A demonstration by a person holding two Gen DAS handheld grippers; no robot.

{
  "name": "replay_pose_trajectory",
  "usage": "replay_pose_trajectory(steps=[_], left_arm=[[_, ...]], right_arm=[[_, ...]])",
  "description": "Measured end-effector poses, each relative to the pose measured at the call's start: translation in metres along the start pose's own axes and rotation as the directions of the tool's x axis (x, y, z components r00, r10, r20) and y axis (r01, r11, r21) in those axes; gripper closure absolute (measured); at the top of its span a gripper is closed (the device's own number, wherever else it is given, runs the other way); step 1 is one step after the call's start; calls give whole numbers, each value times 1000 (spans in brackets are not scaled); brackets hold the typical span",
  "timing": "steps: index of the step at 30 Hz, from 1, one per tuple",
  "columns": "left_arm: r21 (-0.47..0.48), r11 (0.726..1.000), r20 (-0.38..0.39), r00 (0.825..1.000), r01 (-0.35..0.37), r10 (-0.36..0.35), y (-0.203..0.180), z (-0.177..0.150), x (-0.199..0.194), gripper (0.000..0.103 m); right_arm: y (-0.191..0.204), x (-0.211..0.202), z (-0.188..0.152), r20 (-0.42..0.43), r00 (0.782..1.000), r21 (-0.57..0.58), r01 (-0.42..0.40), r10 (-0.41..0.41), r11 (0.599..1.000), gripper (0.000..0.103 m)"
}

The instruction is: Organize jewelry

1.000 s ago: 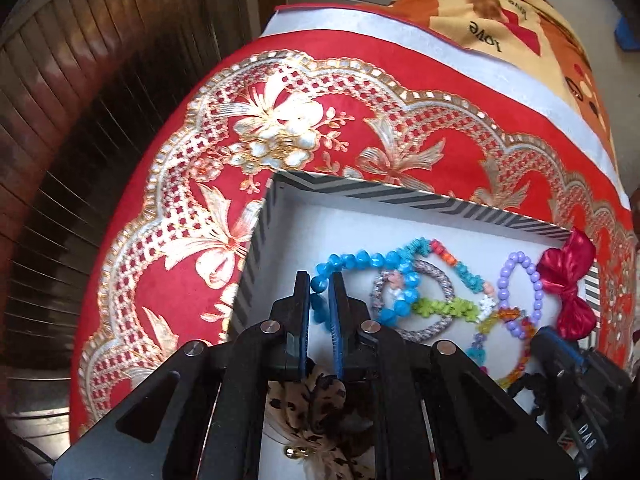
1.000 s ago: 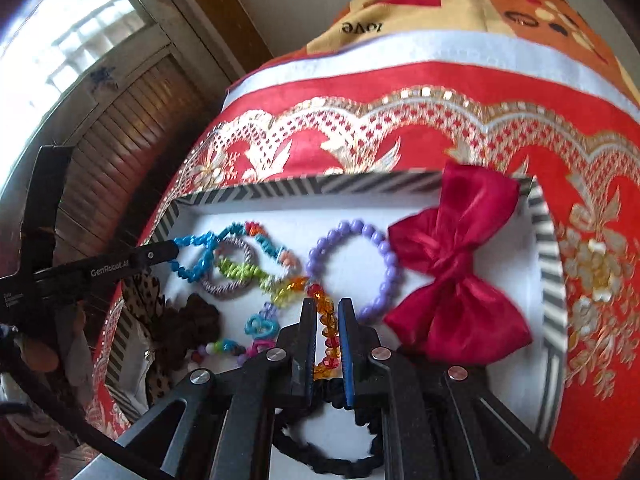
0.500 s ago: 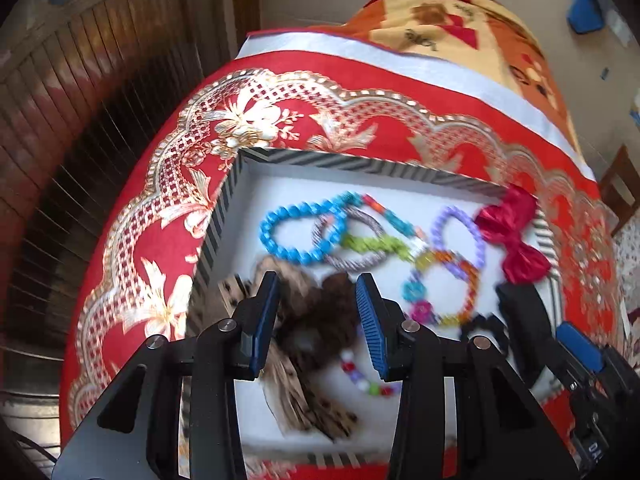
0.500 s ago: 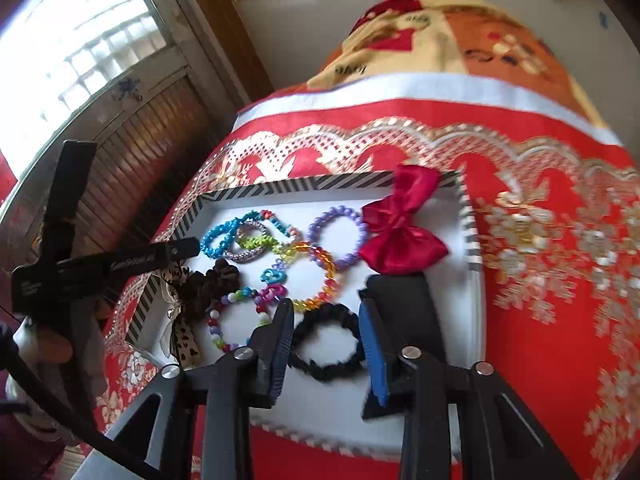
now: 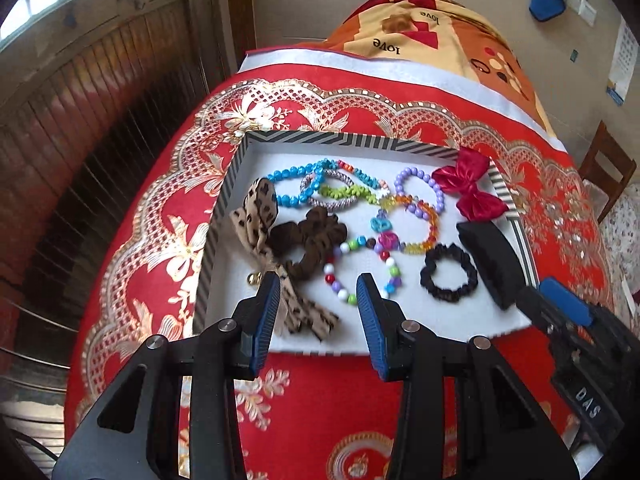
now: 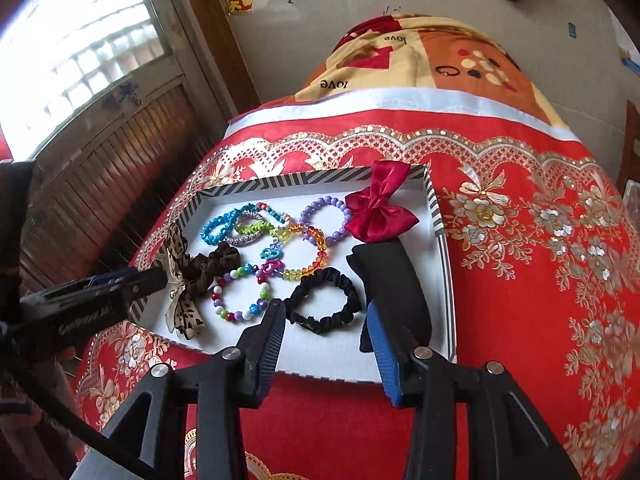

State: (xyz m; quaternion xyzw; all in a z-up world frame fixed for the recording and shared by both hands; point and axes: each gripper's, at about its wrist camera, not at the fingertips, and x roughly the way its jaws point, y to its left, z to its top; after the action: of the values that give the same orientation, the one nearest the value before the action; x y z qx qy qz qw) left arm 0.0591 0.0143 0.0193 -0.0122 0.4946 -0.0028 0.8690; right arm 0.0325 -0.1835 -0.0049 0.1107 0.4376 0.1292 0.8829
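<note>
Two grippers are held above the near edge of the striped tray (image 5: 234, 168), nothing grasped. Left gripper (image 5: 316, 312): jaws spread wide, empty. Right gripper (image 6: 326, 332): jaws have just been opening, parted, nothing between them. All jewelry lies in the tray: beaded bracelets (image 5: 362, 276), black scrunchie (image 6: 324, 306), red bow (image 6: 378, 214), leopard ribbon (image 5: 260, 216). The placing step is judged finished; no next piece is seen outside the tray, so withdrawal is likely called for.

The word "love" is printed upside down on the orange and cream blanket (image 5: 420, 28), readable in both wrist views. White letters "DAS" stand on the right claw's (image 5: 504, 280) black body; lettering on the left claw's (image 6: 156, 278) arm is too blurred.
</note>
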Motion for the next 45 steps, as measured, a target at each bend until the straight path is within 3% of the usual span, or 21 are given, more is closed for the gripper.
replay_pose_trajectory(steps=[34,45], left_arm=[[92,994,60,997,-56,50,-5,-45,-38,64],[64,997,74,996,-48,43,3,-47,-43,64]], right_arm=[[23,-33,-31,50,998,34,36,-38,999,59],[26,-37,-31,37,998,14,53,-53,999,57]])
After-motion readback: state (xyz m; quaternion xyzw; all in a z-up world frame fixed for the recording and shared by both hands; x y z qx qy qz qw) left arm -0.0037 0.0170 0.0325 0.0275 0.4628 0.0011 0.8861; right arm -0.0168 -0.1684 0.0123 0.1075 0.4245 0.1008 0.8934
